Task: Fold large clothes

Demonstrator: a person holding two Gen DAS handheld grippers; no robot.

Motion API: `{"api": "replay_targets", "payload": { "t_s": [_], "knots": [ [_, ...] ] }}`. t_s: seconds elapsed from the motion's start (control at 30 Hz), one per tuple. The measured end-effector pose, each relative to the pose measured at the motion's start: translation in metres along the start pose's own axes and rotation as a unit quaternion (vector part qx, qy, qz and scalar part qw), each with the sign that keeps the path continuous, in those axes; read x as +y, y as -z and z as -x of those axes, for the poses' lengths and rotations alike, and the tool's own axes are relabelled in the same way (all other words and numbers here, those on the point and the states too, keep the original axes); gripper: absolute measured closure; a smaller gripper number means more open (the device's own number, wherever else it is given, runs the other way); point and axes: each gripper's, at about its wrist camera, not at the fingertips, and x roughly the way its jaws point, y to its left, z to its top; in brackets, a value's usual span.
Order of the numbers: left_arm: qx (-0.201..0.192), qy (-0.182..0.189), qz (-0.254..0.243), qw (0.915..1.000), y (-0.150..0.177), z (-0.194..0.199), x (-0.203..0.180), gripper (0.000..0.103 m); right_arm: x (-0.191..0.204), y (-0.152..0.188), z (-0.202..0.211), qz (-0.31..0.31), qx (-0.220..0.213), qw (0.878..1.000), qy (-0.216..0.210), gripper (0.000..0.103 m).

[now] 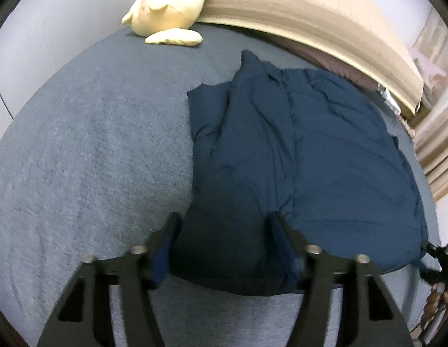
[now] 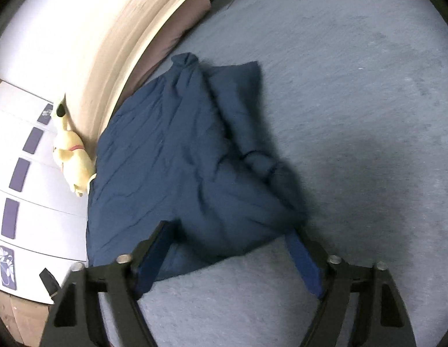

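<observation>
A wide bed covered in a grey-blue sheet [image 1: 88, 144] fills both views, with a pale wooden headboard [image 1: 296, 8] curving along its far edge. On the sheet lies a large navy padded jacket [image 1: 282, 150], partly folded lengthwise so that one side lies over the middle; it reaches from near the headboard down to the near edge of the bed. In the right wrist view the same jacket [image 2: 172, 156] is rumpled, and one long fold runs toward the lower right. The left gripper [image 1: 224, 222] has its jaws spread wide, one on either side of the jacket's near hem, and does not pinch the cloth. The right gripper [image 2: 229, 231] is also spread wide over the jacket's near edge, with cloth between its jaws but not clamped. A brown pillow [image 2: 177, 26] rests against the headboard. A yellow plush toy [image 1: 169, 5] lies at the head of the bed, well apart from the jacket.
</observation>
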Motion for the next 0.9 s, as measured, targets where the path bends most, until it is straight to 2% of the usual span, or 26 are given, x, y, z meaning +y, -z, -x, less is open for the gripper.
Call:
{"api": "replay_targets", "payload": {
  "t_s": [0.03, 0.07, 0.13, 0.27, 0.4, 0.47, 0.53, 0.6, 0.63, 0.67, 0.73, 0.9],
  "knots": [
    [0.003, -0.003, -0.002, 1.0, -0.002, -0.001, -0.001, 0.08, 0.002, -0.001, -0.003, 0.003, 0.008, 1.0, -0.001, 0.069],
    [0.006, -0.01, -0.008, 0.9999, -0.004, 0.001, -0.003, 0.088, 0.007, -0.004, -0.004, 0.011, 0.007, 1.0, 0.004, 0.075],
    [-0.001, -0.012, -0.01, 0.9999, -0.004, 0.009, -0.002, 0.092, 0.027, 0.0, 0.01, 0.05, -0.008, 0.998, 0.022, 0.084],
    [-0.017, -0.009, -0.013, 0.9997, 0.004, 0.023, -0.001, 0.093, 0.036, 0.0, 0.027, 0.069, -0.034, 0.997, 0.022, 0.085],
    [0.0, -0.015, -0.015, 0.9998, 0.023, 0.004, 0.002, 0.092, 0.011, 0.008, -0.001, 0.05, -0.006, 0.998, 0.032, 0.084],
    [-0.012, -0.025, -0.028, 0.9992, 0.024, 0.006, -0.002, 0.088, 0.007, 0.011, -0.006, 0.048, -0.008, 0.998, 0.028, 0.075],
    [-0.016, -0.022, -0.028, 0.9993, 0.023, 0.011, -0.001, 0.086, 0.004, 0.012, -0.003, 0.05, -0.012, 0.998, 0.031, 0.054],
    [-0.016, -0.016, -0.012, 0.9997, 0.019, 0.017, 0.005, 0.08, 0.002, 0.012, 0.009, 0.045, -0.017, 0.999, 0.025, 0.042],
    [-0.016, -0.017, -0.007, 0.9997, 0.017, 0.019, 0.007, 0.072, -0.003, 0.014, 0.015, 0.045, -0.022, 0.998, 0.024, 0.038],
    [-0.016, -0.021, 0.0, 0.9997, 0.015, 0.023, 0.009, 0.062, -0.006, 0.013, 0.022, 0.046, -0.028, 0.998, 0.026, 0.036],
    [-0.028, -0.02, 0.005, 0.9994, 0.01, 0.03, 0.011, 0.052, -0.01, 0.009, 0.03, 0.043, -0.038, 0.998, 0.03, 0.031],
    [-0.044, -0.014, 0.002, 0.9989, -0.001, 0.035, 0.003, 0.046, -0.009, -0.007, 0.04, 0.037, -0.047, 0.998, 0.027, 0.031]
  ]
}}
